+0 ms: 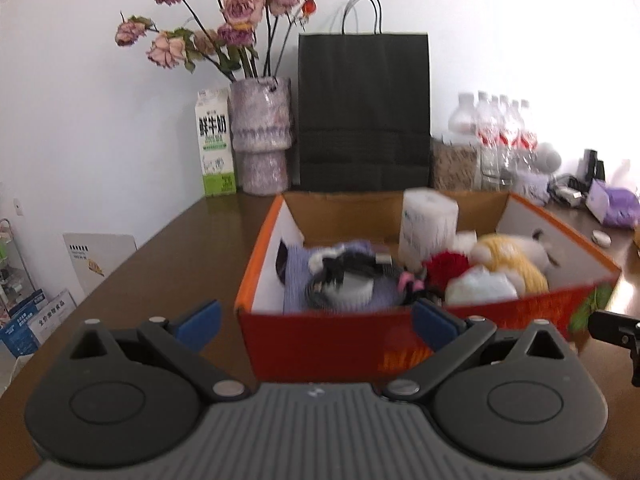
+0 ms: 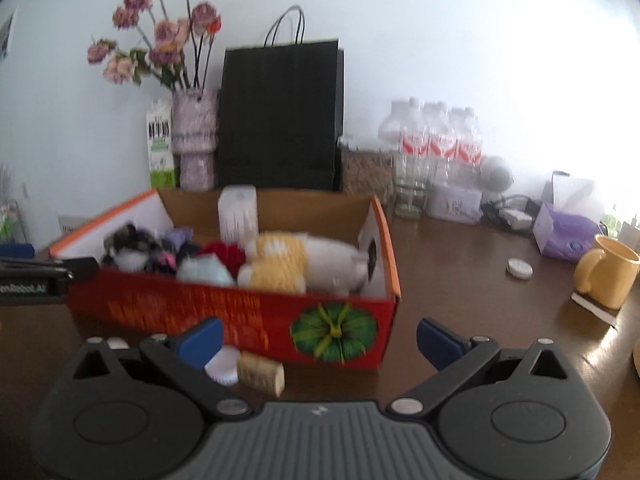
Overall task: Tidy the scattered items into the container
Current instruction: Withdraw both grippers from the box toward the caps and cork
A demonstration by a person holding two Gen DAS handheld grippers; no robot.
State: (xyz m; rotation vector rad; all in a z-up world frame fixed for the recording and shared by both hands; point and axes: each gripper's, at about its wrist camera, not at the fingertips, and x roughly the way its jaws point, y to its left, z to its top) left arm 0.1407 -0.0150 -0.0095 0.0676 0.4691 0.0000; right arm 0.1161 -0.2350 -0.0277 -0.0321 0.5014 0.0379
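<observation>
The red cardboard box (image 2: pixel 224 312) sits on the brown table (image 2: pixel 460 300), already well stocked: a yellow-and-white plush toy (image 2: pixel 304 264), something red and woolly (image 2: pixel 224 254), a pale blue bundle (image 2: pixel 204 272), a tangle of dark cable (image 1: pixel 344 276) and a white roll (image 1: pixel 428 224) standing at the back. What seems left to tidy lies outside, touching or just short of the box's near wall at its left half: a gold thread spool (image 2: pixel 260 372) on its side, its long axis running roughly along the box front, with a white ridged cap (image 2: pixel 224 366) beside it on the left.

The right gripper (image 2: pixel 320 340) hangs in front of the box with its blue pads spread wide and nothing between them. The spool lies just inside its left finger (image 2: pixel 200 340), low and near, so this hand looks far the better placed; I'd guess it needs to shift left and dip so the pads straddle the spool across its width.

The left gripper (image 1: pixel 316 326) faces the box's left part from close by, equally wide and empty; the spool is not visible from its camera
</observation>
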